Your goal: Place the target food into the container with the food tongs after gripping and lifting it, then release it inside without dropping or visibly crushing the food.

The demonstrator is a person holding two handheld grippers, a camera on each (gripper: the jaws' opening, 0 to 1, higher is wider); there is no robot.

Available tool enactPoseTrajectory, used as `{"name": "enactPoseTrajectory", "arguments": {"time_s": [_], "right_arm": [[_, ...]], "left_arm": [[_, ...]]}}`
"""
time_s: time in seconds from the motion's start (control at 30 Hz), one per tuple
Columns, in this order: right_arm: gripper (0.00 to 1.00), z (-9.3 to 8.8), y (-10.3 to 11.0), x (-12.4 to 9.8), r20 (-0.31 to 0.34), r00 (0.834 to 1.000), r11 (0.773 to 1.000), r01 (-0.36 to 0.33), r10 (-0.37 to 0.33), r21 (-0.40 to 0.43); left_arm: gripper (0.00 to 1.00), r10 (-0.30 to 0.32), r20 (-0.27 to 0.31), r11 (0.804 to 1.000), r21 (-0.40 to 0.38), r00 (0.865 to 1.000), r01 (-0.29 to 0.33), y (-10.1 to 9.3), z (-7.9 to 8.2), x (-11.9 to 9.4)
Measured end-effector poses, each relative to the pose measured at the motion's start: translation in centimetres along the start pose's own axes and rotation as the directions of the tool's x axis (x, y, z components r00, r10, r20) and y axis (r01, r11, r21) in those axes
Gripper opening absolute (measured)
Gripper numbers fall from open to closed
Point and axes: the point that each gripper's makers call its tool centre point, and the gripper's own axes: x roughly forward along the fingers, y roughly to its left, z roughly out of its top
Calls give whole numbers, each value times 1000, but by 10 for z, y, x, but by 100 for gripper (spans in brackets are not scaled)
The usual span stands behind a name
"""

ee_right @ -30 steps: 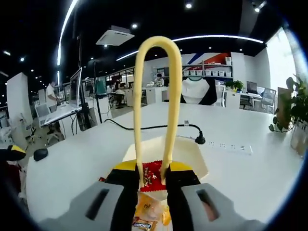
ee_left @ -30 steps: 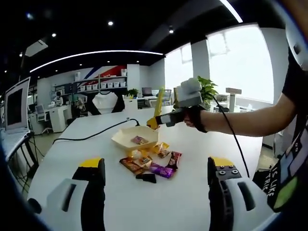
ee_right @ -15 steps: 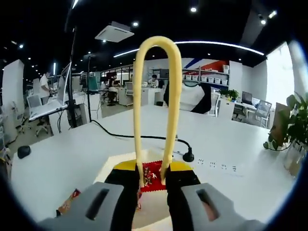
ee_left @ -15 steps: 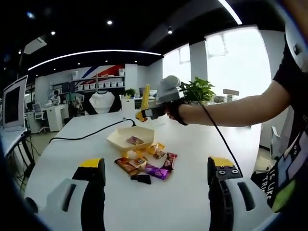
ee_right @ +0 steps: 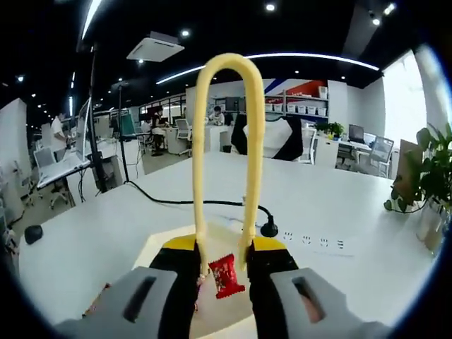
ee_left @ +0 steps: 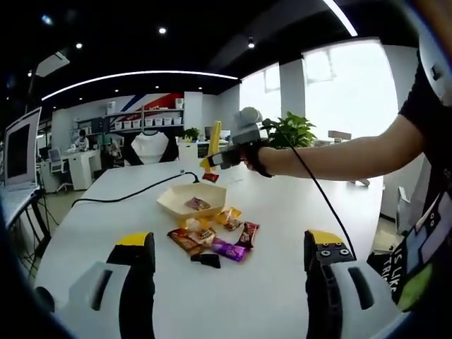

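Right gripper, clamped on yellow tongs, dangles a light, crinkly red packet above the container; pinch its edge gently.

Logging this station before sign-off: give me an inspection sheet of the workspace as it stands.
Surface: white table, no spills seen.
Job's things: yellow tongs with a red snack at the tips, over the tray; tray holds one packet.
Clutter: loose snacks in front of the tray.
Grippers: right gripper shut on the tongs; left gripper open, holding nothing.
Cables: black cable across the table; another trails from the right gripper.
Surroundings: office desks, shelves, plant, windows.
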Motion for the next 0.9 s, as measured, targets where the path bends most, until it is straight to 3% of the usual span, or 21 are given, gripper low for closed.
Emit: {"name": "enactPoseTrajectory", "arguments": {"time_s": [0.13,0.4,0.57,0.7,0.77,0.8,0.9], "right_arm": [[23,6,6,-2,12,1000,1000,-23,23,5],[24,7,6,-10,7,1000,1000,11,-11,-19],[25,4,3,-17,7,1000,999,3,-3,33],[26,-4,2,-27,-8,1000,1000,14,-14,10],[26,-10,2,-34,-15,1000,1000,17,-17,4],[26,-15,3,-41,-20,1000,999,24,-24,37],[26,-27,5,-53,-21,999,999,35,-35,27]], "left_arm": [[91,-7,-5,1000,-6,1000,7,-1,-2,1],[90,-4,-5,1000,2,1000,4,-1,-1,1],[90,9,-5,1000,1,1000,-9,1,-2,-2],[91,8,-11,1000,-17,1000,-9,1,-3,-4],[91,-6,25,999,-38,1000,7,-2,5,-6],[91,-3,27,999,-34,1000,4,-1,6,-7],[90,7,25,1000,-10,1000,-7,1,6,-6]]}}
